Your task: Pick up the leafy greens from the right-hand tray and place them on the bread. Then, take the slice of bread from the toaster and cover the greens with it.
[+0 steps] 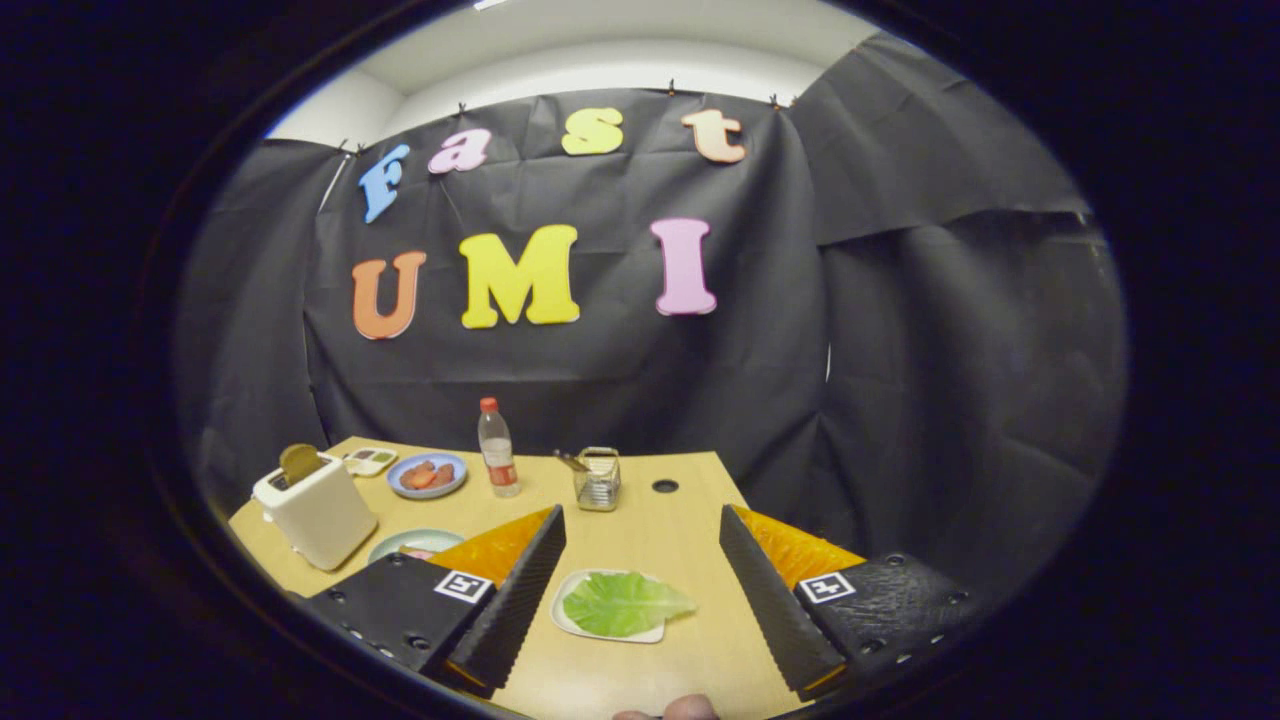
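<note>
Worktop (660,540): flat, pale wood-toned board with a dark round hole near its far edge; carries every item below. The toaster serves as landmark.

Hand-held gripper (640,575): fingers spread wide, nothing between the pads, tips hovering above the worktop well to the right of the toaster. The ribbed inner faces look suited to gripping thin, soft material.

Toaster (318,510): cream, boxy, smooth-sided, with a brown bread slice (299,462) standing upright in its slot.

Right-hand tray (575,620): small, white, shallow, rounded corners; sits to the right of the toaster and nearer the camera, between the open fingers and just ahead of them.

Leafy greens (625,603): one bright green leaf, veined and crinkled, lying flat on that tray, its tip overhanging the rim away from the toaster.

Step in hand, as judged: the approach to the greens. Best done by lowering centred over the leaf's thicker middle and closing gently, so the leaf lifts without dragging the light tray.

Blue plate (427,475): round, behind the toaster, holding reddish pieces.

Bottle (497,448): clear plastic, red cap, right of that plate.

Metal holder (598,478): small wire-sided box, further right.

Pale plate (412,545): just right of the toaster, partly hidden by the left finger; contents cannot be told.
</note>
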The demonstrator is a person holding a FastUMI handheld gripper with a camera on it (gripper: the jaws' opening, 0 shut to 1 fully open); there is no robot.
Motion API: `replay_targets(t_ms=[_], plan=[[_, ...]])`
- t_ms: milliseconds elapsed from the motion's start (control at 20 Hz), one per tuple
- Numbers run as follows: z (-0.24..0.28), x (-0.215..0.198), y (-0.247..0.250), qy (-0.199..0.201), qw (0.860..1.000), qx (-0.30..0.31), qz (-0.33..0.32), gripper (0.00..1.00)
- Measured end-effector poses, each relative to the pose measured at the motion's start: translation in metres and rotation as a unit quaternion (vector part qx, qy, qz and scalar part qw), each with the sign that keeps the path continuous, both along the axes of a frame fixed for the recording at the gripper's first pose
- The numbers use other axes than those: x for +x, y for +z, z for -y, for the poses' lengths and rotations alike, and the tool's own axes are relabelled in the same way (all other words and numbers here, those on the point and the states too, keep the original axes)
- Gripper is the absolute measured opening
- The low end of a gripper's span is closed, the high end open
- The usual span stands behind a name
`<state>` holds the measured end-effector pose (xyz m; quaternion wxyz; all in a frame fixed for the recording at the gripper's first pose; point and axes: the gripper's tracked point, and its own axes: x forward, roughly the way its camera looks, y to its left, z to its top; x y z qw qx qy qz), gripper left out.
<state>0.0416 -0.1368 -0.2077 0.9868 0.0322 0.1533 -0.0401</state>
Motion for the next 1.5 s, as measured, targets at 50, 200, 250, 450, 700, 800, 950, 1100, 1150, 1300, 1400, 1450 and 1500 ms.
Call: replay_targets(t_ms=[50, 200, 250, 450, 700, 800, 950, 1100, 1150, 1300, 1400, 1450, 1500], plan=[[0.004, 0.008, -0.021, 0.003, 1.0, 0.003, -0.012, 0.94], [0.019, 0.031, -0.071, 0.001, 0.999, 0.009, -0.04, 0.94], [0.024, 0.041, -0.091, -0.002, 0.998, 0.014, -0.054, 0.94], [0.032, 0.062, -0.159, 0.001, 0.994, 0.004, -0.106, 0.95], [0.031, 0.073, -0.198, 0.0, 0.988, 0.001, -0.154, 0.96], [0.032, 0.075, -0.209, -0.004, 0.986, -0.005, -0.167, 0.96], [0.03, 0.077, -0.218, -0.006, 0.984, -0.01, -0.18, 0.96], [0.024, 0.076, -0.224, -0.003, 0.98, -0.002, -0.198, 0.85], [0.022, 0.077, -0.223, -0.002, 0.98, -0.001, -0.199, 0.76], [0.024, 0.079, -0.215, -0.016, 0.981, -0.011, -0.192, 0.49], [0.026, 0.082, -0.211, -0.022, 0.982, -0.018, -0.188, 0.29], [0.024, 0.081, -0.212, -0.022, 0.981, -0.015, -0.194, 0.18], [0.026, 0.082, -0.211, -0.024, 0.981, -0.014, -0.192, 0.18]])
